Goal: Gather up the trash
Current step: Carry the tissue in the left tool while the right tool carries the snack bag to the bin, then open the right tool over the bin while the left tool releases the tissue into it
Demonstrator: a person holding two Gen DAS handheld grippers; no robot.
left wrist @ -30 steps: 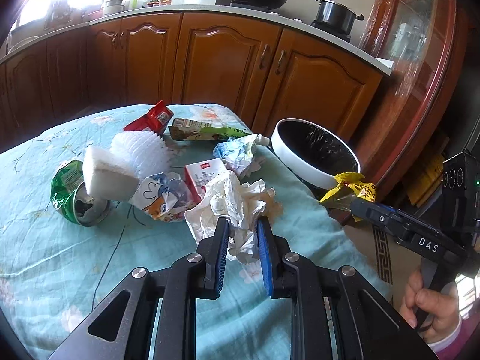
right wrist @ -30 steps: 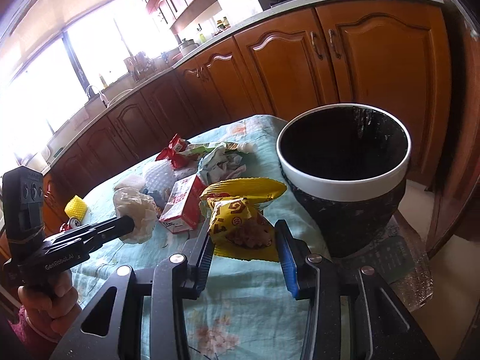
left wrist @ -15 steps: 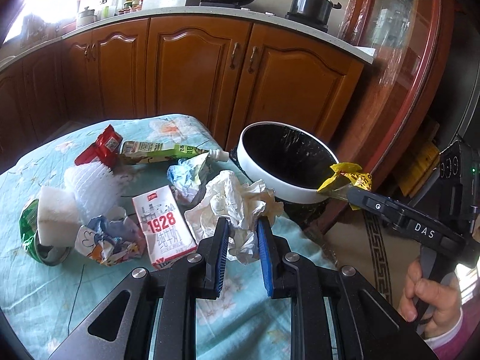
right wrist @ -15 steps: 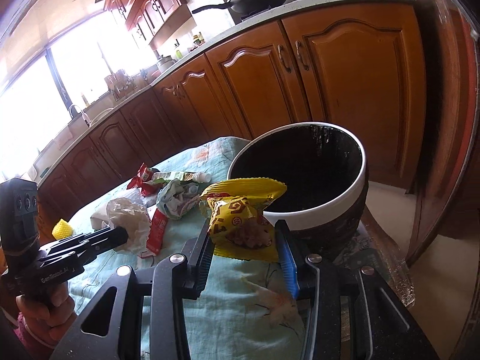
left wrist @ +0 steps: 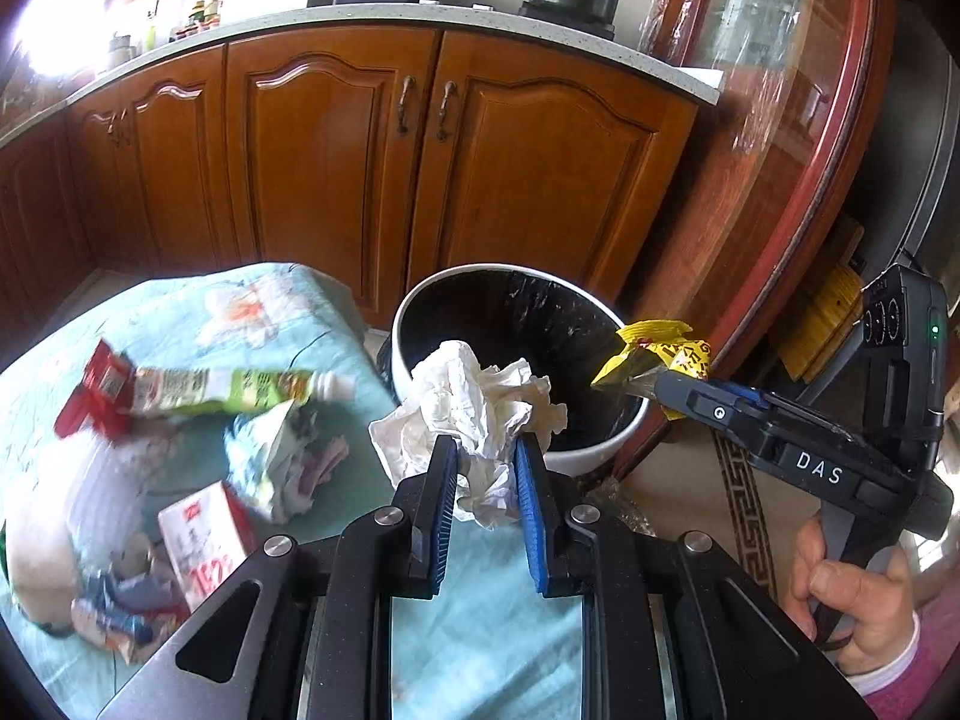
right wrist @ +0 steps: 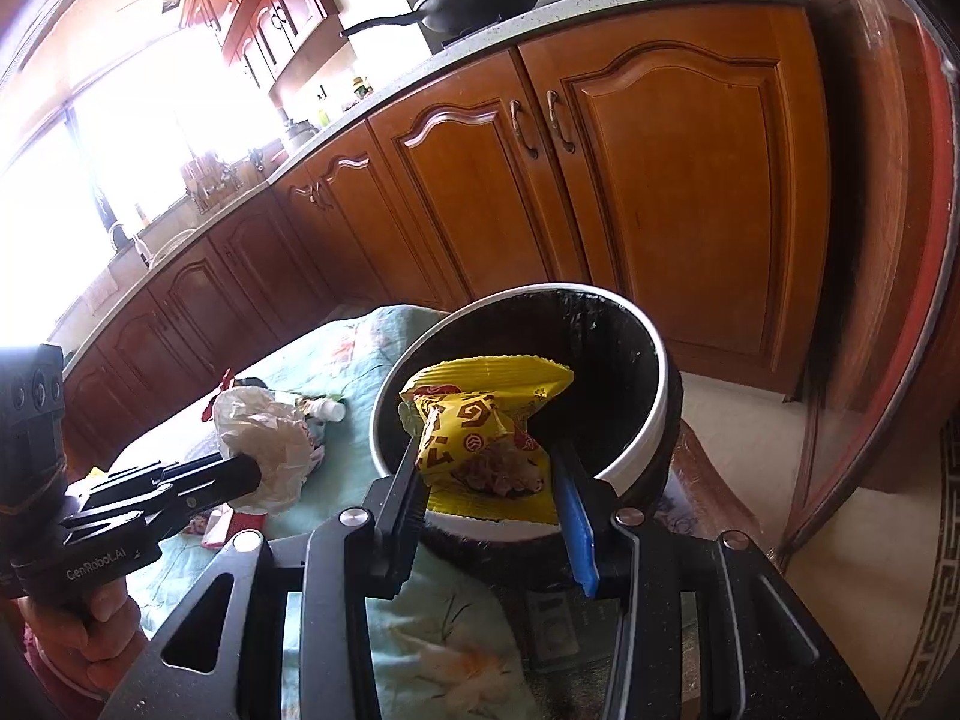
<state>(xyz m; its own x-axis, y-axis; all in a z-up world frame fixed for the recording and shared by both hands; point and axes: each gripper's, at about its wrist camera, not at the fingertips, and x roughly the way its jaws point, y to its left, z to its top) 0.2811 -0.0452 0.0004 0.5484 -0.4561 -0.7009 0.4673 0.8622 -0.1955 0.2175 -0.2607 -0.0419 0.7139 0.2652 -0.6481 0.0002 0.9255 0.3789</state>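
trash bin (left wrist: 600, 450) black-lined, left tongs (left wrist: 483, 480) clenching tissue (left wrist: 480, 408), right tongs (right wrist: 489, 480) clenching yellow wrapper (right wrist: 480, 438)

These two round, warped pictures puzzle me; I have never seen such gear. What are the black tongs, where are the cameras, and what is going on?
A person holds a hand tool in each fist, each with two fingers and a wide-angle camera looking along them. The left camera shows the left gripper clamping a crumpled tissue by the bin. The right camera shows the right gripper pinching a yellow snack packet over that bin. On the tablecloth lie a carton, a tube and wrappers.
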